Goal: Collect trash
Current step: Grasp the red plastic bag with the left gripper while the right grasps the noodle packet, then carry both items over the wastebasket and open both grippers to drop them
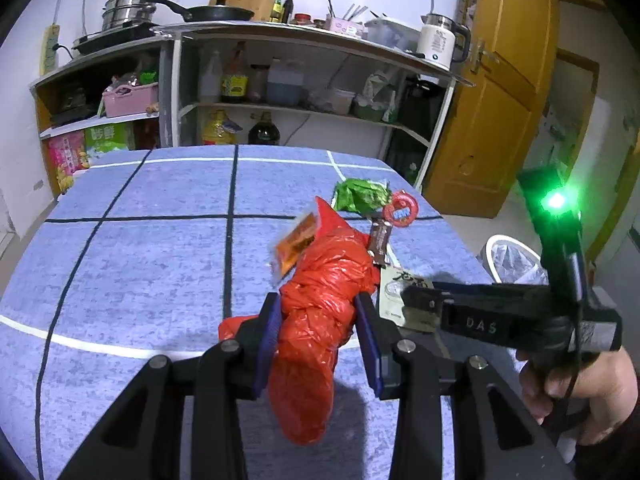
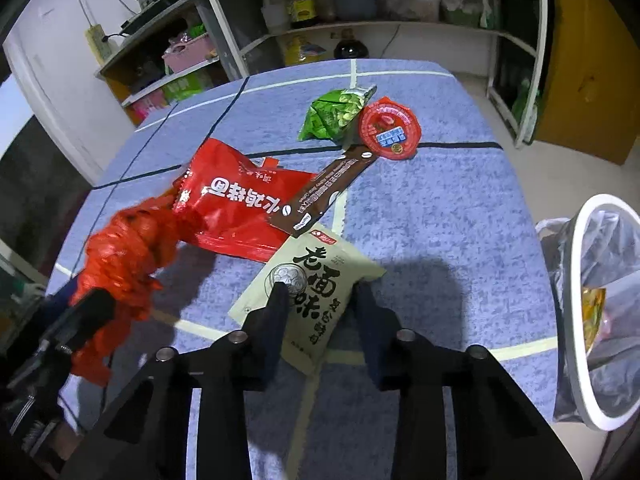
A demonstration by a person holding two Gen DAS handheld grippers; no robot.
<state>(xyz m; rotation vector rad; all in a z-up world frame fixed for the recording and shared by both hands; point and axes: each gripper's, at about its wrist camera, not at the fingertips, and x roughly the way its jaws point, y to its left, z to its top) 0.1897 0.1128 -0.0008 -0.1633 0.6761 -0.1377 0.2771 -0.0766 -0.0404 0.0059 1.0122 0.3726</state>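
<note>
The red bag (image 1: 320, 304), a crumpled plastic one, is clenched between the blue pads of the left tongs (image 1: 318, 320), which hold it just above the bench (image 1: 140, 264); its loose tail hangs below the pads. In the right wrist view the same bag (image 2: 124, 256) shows at the left, bunched in front of the left tongs' dark body.

The right tongs (image 2: 320, 296) straddle the near end of a cream packet (image 2: 312, 292) printed with black characters, lying flat on the bench (image 2: 420, 216). The fingers sit at the packet's two edges, but whether the pads actually press on it I cannot tell. In the left wrist view these tongs (image 1: 404, 300) reach in from the right over the same packet (image 1: 394, 292), held by a hand (image 1: 592, 388) at the lower right.

Beyond the cream packet lies a red pouch (image 2: 240, 208), its edge under a brown sachet (image 2: 328, 192) that runs diagonally towards a round red lid (image 2: 390, 128). A green wrapper (image 2: 336, 116) lies just beside the lid, touching it.

Off the bench's right side stands a white-rimmed bin (image 2: 580, 280) lined with clear plastic, with a yellowish wrapper inside. Behind the bench, shelves (image 1: 280, 108) carry bottles, pans and a kettle (image 1: 438, 44).
</note>
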